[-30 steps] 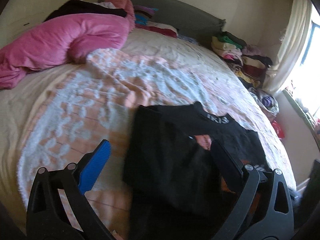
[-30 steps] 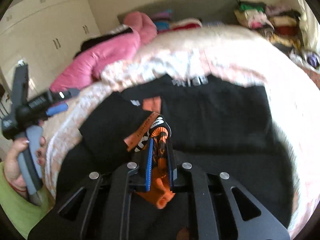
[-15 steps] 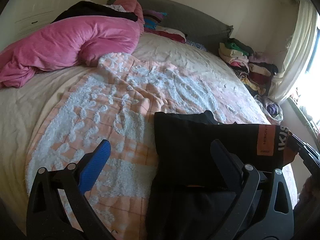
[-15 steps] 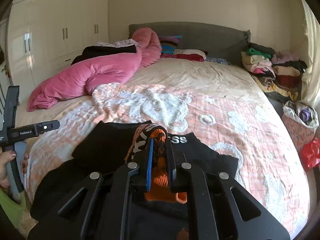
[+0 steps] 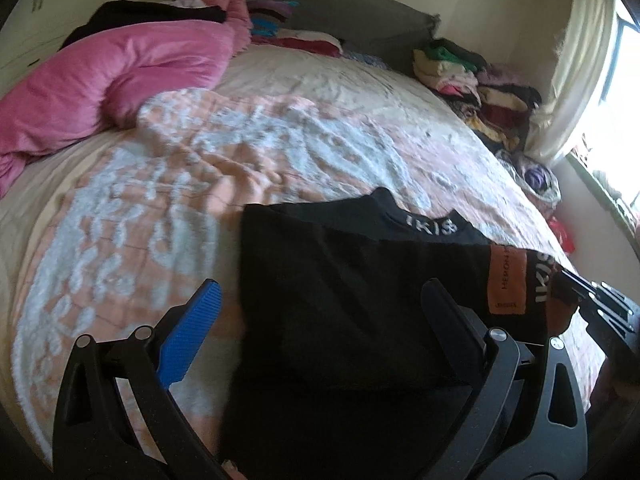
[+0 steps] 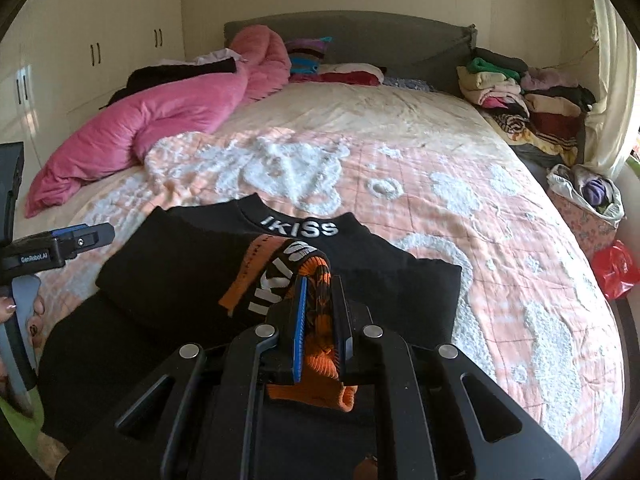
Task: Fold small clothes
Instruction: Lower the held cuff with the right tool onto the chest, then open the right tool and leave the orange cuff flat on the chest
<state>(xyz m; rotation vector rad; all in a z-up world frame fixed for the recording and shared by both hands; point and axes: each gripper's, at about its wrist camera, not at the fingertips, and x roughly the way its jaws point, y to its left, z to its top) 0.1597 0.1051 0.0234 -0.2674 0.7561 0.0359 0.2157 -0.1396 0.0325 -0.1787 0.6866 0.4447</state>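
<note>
While the right claw point(image 6: 318, 312) stays clamped on the orange cuff point(image 6: 320, 360), the black sweater point(image 6: 192, 272) lies on the bed point(image 6: 500, 216) just ahead and left of it; the left claw point(image 5: 320, 320) hovers wide open, empty, above its body.

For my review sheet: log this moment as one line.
right gripper: shut on orange ribbed cuff | left gripper: open, empty | black IKISS sweater: sleeve drawn across body | surface: peach patterned blanket
</note>
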